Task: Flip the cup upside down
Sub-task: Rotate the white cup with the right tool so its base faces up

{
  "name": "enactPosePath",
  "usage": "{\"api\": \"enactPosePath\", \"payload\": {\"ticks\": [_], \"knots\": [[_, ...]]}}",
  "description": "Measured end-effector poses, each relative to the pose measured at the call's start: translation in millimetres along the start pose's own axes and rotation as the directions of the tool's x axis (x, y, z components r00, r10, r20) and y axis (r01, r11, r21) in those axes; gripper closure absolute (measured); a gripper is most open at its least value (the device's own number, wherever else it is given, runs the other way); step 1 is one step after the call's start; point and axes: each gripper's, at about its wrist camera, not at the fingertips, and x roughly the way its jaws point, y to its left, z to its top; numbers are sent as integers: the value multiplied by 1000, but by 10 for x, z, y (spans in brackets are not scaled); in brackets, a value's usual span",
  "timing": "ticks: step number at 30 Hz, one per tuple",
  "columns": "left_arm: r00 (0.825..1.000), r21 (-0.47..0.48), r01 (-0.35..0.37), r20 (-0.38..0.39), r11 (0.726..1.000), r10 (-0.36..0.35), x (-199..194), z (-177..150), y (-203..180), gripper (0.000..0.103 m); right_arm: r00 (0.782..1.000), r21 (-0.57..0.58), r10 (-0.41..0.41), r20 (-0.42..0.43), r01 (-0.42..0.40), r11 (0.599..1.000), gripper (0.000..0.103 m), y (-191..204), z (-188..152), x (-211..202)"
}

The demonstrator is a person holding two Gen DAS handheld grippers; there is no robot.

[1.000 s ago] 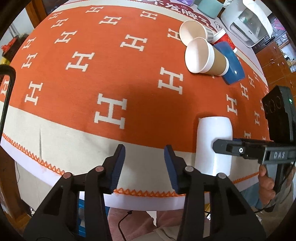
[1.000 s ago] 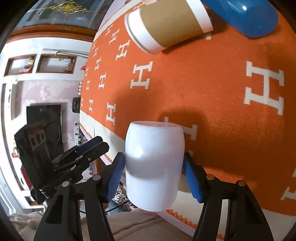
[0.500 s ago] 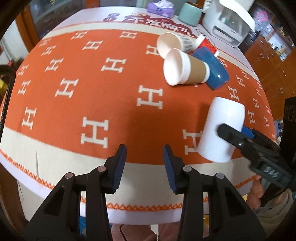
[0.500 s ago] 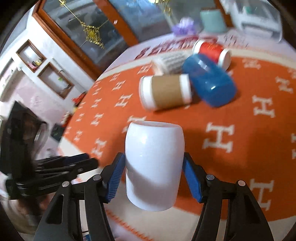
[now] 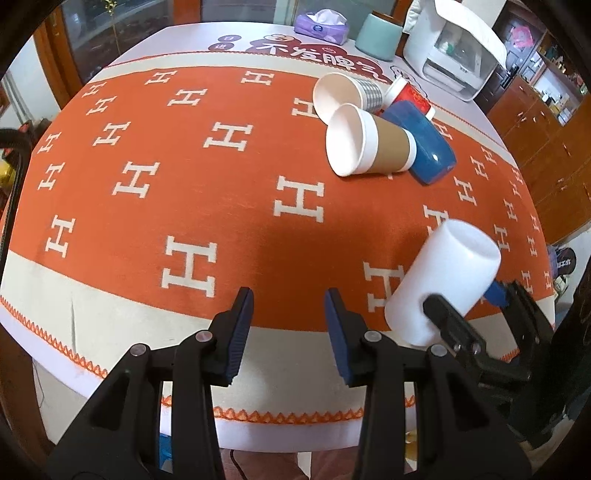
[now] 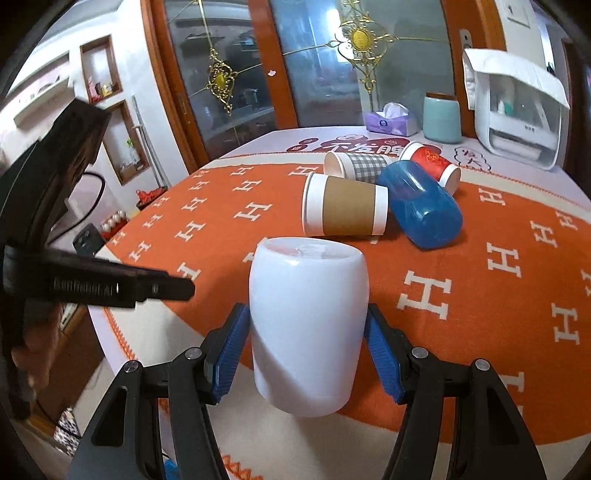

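Note:
A plain white cup (image 6: 308,325) is held between the blue pads of my right gripper (image 6: 306,350), which is shut on it. The cup is lifted off the orange tablecloth (image 6: 480,266) near the table's front edge. In the left wrist view the white cup (image 5: 443,277) is tilted, its closed flat end up and to the right, its other end low by the gripper. My left gripper (image 5: 288,325) is open and empty, to the left of the cup over the cloth's front border.
A brown-sleeved paper cup (image 5: 365,146), a grey checked cup (image 5: 347,94), a red cup (image 5: 408,96) and a blue cup (image 5: 424,147) lie on their sides at the back right. A tissue box (image 5: 321,27), teal canister (image 5: 380,35) and white appliance (image 5: 454,55) stand behind.
My right gripper has lifted the white cup from the front edge and turned with it, so the cup went from near upright to tilted. The left gripper stayed open and drew back a little.

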Motion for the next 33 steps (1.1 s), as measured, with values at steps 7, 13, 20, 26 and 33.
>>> {"api": "enactPosePath", "payload": {"ticks": [7, 13, 20, 26, 33], "knots": [[1000, 34, -25, 11, 999, 25, -1, -62, -79, 66, 1000, -24, -13, -1, 13, 1000, 40, 88, -111, -111], [1000, 51, -22, -2, 998, 22, 29, -86, -131, 65, 999, -75, -28, -22, 26, 997, 40, 200, -208, -152], [1000, 61, -11, 8, 998, 10, 3, -117, -162, 61, 998, -79, -43, -45, 40, 996, 37, 239, -243, -138], [999, 73, -38, 26, 997, 36, -65, -133, -206, 54, 997, 22, -9, -73, 11, 1000, 30, 157, -202, -240], [999, 78, -25, 33, 997, 22, -253, -118, -266, 54, 996, 178, 32, -85, -17, 984, 30, 70, -66, -588]]}}
